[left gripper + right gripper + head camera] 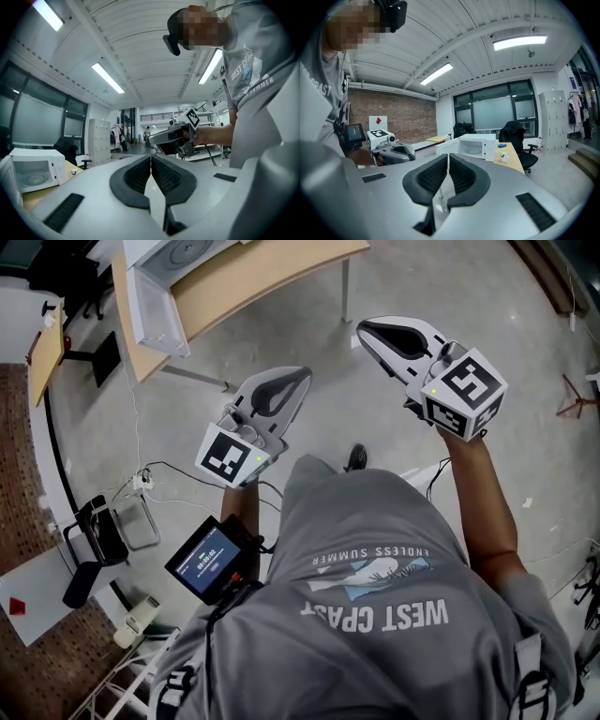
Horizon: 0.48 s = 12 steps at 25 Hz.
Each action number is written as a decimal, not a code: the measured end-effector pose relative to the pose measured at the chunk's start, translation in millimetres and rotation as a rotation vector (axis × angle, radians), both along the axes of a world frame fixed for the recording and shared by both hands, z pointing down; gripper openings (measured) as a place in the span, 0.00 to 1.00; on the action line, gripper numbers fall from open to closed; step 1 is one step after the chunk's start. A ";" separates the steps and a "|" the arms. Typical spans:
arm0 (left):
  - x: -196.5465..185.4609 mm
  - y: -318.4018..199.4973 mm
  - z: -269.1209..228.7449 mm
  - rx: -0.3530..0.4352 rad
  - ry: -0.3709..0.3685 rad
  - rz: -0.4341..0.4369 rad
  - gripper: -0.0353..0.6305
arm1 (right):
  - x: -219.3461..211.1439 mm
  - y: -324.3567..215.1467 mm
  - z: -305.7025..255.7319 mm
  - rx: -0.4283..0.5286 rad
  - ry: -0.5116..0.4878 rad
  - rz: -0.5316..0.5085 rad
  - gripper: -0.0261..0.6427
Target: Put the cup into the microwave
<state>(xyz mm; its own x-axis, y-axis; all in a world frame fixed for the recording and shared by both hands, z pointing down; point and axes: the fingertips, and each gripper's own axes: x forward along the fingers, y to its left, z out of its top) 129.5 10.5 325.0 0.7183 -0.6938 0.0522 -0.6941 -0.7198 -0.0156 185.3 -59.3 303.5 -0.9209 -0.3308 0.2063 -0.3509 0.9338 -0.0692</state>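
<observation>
Open office, grey floor, brick wall, wood desk (253,277) w/ a white microwave (474,145) on it, door open. Cup (504,157) stands on the desk just right of the microwave, well apart from both grippers. Left gripper (291,381) & right gripper (370,331): jaws clenched, nothing btwn them. Cup is prob. ceramic: stiff, light, smooth so slippery, breakable. Best pinch one wall over the rim. Only the right gripper view shows the cup clearly. Head view lacks it; left gripper view has the microwave at far left.
</observation>
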 end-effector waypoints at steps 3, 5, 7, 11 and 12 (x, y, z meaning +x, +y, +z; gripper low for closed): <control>-7.5 -31.2 12.7 -0.019 -0.007 -0.024 0.09 | -5.3 -37.4 17.6 -0.021 -0.002 -0.010 0.07; -17.6 -37.7 14.4 -0.028 -0.010 -0.022 0.09 | -15.1 -46.6 19.2 -0.032 -0.005 -0.007 0.07; -30.8 -40.6 15.4 -0.037 -0.009 -0.017 0.09 | -27.8 -49.4 18.3 -0.035 -0.005 -0.002 0.07; -52.7 -63.6 19.5 -0.037 -0.007 -0.004 0.09 | -50.4 -70.2 24.9 -0.043 -0.009 0.012 0.07; -58.7 -71.2 20.4 -0.035 -0.007 0.001 0.09 | -56.2 -76.8 27.5 -0.044 -0.009 0.016 0.07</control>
